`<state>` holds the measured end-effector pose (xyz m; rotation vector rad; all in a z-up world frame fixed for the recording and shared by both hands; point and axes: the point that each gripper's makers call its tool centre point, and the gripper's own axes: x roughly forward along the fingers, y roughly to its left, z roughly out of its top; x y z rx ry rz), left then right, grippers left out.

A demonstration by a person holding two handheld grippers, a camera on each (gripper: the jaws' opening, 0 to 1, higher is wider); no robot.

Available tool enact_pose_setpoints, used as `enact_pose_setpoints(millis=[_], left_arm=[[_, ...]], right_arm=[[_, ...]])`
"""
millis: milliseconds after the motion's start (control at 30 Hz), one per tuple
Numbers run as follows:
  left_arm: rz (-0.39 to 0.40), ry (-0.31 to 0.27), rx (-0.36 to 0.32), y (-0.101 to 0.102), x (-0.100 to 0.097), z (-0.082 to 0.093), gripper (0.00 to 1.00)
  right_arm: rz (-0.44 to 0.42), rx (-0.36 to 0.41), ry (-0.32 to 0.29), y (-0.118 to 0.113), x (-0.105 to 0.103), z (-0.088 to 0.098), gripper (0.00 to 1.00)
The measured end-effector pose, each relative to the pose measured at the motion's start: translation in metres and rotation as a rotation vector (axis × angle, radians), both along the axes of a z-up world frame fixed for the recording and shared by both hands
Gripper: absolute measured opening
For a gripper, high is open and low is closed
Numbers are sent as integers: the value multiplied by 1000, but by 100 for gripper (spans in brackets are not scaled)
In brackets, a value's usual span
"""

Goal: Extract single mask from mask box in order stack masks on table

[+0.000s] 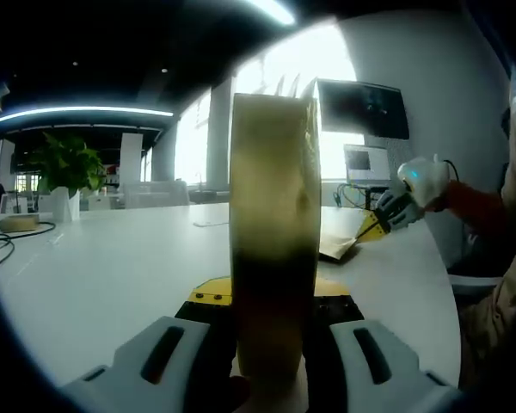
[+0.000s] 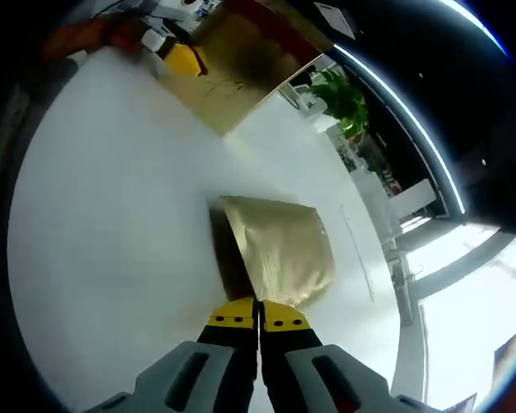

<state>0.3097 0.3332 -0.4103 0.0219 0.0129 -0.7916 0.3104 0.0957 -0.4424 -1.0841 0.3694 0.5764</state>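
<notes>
So the mask box is being held upright between the jaws of the left claw, standing tall at the centre of the left gripper view, tan with a darker lower half; it is also seen at 12 o'clock in the right gripper view. The jaws are being kept apart by the width of the box, which is pinched between them. Over at 3 o'clock the right claw is being seen, held by a gloved hand, pinching the edge of a tan packet. In the right gripper view, that right claw is being kept almost fully closed on the near edge of a gold-tan mask packet, which is lying flat on the white surface. A potted plant is being seen at 9 o'clock, far back.
</notes>
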Motion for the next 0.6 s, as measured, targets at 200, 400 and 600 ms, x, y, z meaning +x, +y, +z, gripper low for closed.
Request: enact_pose_setpoints(millis=[200, 400, 600], left_arm=[[0, 0, 0, 0, 0, 0, 19], [0, 0, 0, 0, 0, 0, 19], [1, 0, 0, 0, 0, 0, 19]], right_arm=[[0, 13, 5, -2, 2, -1, 0], [-30, 52, -9, -4, 3, 2, 5], [-98, 209, 10, -12, 5, 6, 12]])
